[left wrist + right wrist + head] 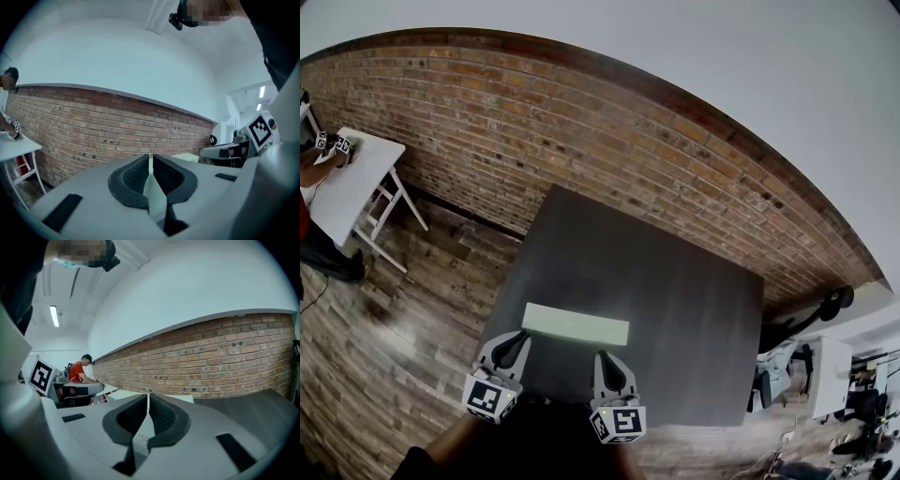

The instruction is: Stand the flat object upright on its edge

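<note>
A pale green flat slab point(576, 324) lies flat on the dark table point(675, 281), near its front edge. My left gripper point(516, 339) sits just in front of the slab's left end, its jaws closed together with nothing between them. My right gripper point(607, 356) sits just in front of the slab's right part, also shut and empty. In the left gripper view the left gripper point(151, 161) has its pads pressed together, and the slab point(186, 156) shows beyond them. In the right gripper view the right gripper point(148, 401) looks the same, with the slab point(183, 399) behind.
A brick wall point(581, 141) runs behind the table. A white folding table point(352, 183) stands at the far left, where another person point(76, 371) in a red shirt works. Desks and an office chair point(825, 366) crowd the right side. Wooden floor point(394, 347) lies to the left.
</note>
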Demonstrator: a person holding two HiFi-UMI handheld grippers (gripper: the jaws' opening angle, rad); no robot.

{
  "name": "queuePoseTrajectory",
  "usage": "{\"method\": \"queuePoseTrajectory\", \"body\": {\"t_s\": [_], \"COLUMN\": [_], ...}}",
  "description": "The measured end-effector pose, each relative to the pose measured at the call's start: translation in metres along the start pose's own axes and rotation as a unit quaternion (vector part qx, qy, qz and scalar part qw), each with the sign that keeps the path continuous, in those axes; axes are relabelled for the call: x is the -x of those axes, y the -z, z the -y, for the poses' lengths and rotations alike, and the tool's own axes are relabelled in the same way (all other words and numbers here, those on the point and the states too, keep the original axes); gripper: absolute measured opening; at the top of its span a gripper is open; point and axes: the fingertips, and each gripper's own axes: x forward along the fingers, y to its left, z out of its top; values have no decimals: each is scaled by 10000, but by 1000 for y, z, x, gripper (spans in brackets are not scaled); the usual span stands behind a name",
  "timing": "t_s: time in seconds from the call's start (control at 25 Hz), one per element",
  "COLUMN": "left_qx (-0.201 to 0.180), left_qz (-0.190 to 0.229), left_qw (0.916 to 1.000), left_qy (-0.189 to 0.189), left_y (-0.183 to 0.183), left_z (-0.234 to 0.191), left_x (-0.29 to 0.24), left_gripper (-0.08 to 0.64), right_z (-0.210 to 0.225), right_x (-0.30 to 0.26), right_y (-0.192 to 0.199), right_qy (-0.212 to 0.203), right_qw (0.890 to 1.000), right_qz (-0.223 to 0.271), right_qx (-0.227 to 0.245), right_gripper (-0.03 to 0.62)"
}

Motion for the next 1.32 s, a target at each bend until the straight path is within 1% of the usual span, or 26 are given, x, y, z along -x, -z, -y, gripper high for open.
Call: {"method": "queuePoseTrajectory", "body": {"t_s": [0.08, 0.24, 0.44, 0.56, 0.64, 0.92, 1.08, 1.2, 1.32], "left_qx": [-46, 57, 57, -16, 15, 38, 23, -33, 61], "left_qz": [-13, 38, 88, 23, -2, -3, -81, -33, 65], "left_qw": [10000, 10000, 9999, 9999, 9998, 9997, 9997, 9996, 9997], "left_qy": [0, 10, 25, 115, 180, 224, 247, 271, 241], "left_y": [2, 0, -3, 2, 3, 4, 7, 6, 1], "left_z": [3, 8, 10, 12, 15, 20, 20, 20, 21], "left_x": [0, 0, -1, -1, -1, 0, 2, 3, 1], "left_gripper": [52, 52, 52, 52, 53, 52, 52, 52, 53], "right_z": [-1, -2, 2, 3, 3, 2, 1, 2, 4], "right_x": [2, 7, 9, 10, 11, 14, 16, 17, 17], "right_y": [3, 3, 0, -1, -1, 1, 2, 2, 3], "right_qy": [28, 8, 124, 160, 140, 99, 100, 137, 169], "right_qw": [10000, 10000, 9998, 9997, 9997, 9998, 9997, 9997, 9997], "right_qz": [-1, 97, 158, 145, 150, 165, 195, 173, 143], "right_qx": [-18, -10, -15, -65, -97, -100, -126, -119, -110], "right_gripper": [34, 25, 25, 25, 25, 25, 25, 25, 25]}}
